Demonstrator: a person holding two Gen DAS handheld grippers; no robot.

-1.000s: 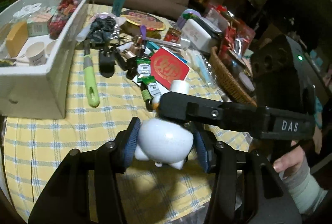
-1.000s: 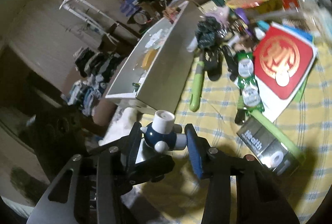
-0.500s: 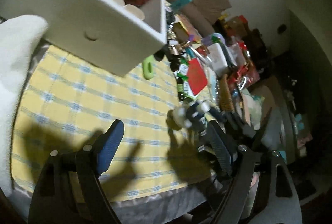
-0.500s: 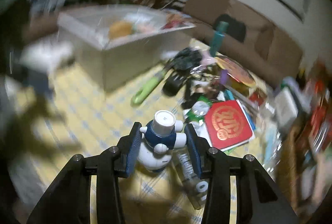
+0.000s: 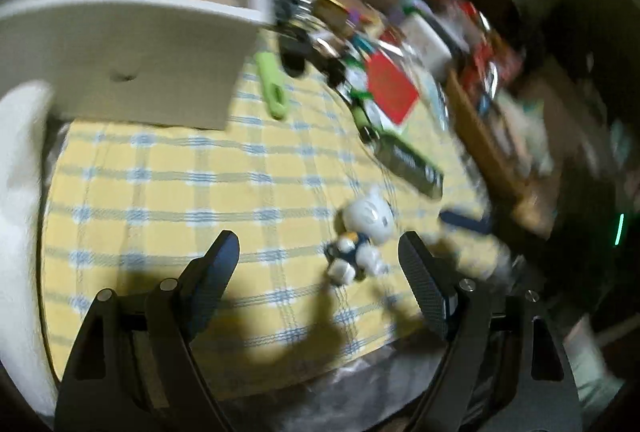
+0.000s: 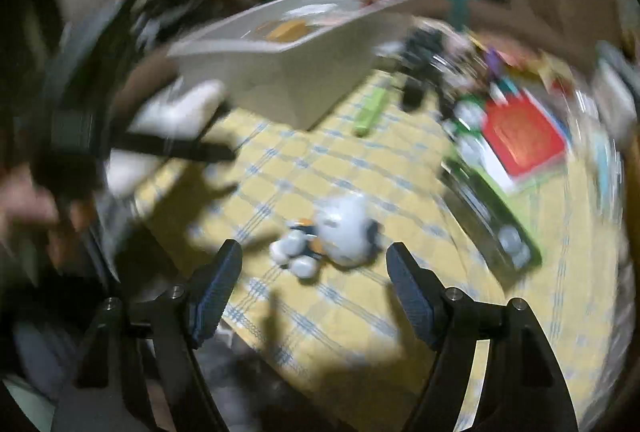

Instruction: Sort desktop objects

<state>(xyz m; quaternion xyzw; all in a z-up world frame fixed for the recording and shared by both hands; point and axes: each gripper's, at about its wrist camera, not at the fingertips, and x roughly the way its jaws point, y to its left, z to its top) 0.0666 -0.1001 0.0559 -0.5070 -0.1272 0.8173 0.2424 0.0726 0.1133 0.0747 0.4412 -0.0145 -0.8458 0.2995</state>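
Toy figurine loose near the table edge, both tongs open

Toy figurine first, since sorting turns on it: a small white round-headed figure with a navy body and stubby white limbs (image 5: 362, 238) lies on its side on the yellow-and-blue checked tablecloth (image 5: 168, 192), close to the near edge of the table, with no pad touching it.

From the biggest thing down. The table is crowded at its far side, so a careless sweep could scatter more than one item. The large white open storage box (image 5: 132, 52) stands at the far left and already holds several things; judging from the task, it is the likely destination, and its tall wall could catch the figurine on a low carry. The long dark box with a green edge (image 6: 492, 220) lies just right of the figurine, near enough that a wide approach might nudge it. The lime-green plastic handle (image 5: 272, 88) and the red square packet (image 5: 390, 88) lie further off, toward the clutter.

The left tongs (image 5: 322, 278) stand wide apart and empty. The right tongs (image 6: 314, 280) have just been opening and are likewise empty, the figurine lying beyond their tips rather than between the pads.

Main risks, as I judge them: the figurine's rounded head looks slippery (a pinch there may squirt it sideways), and the edge is close enough that it could roll to the floor. Both views are heavily blurred, so aiming a fresh grasp now would be unreliable.
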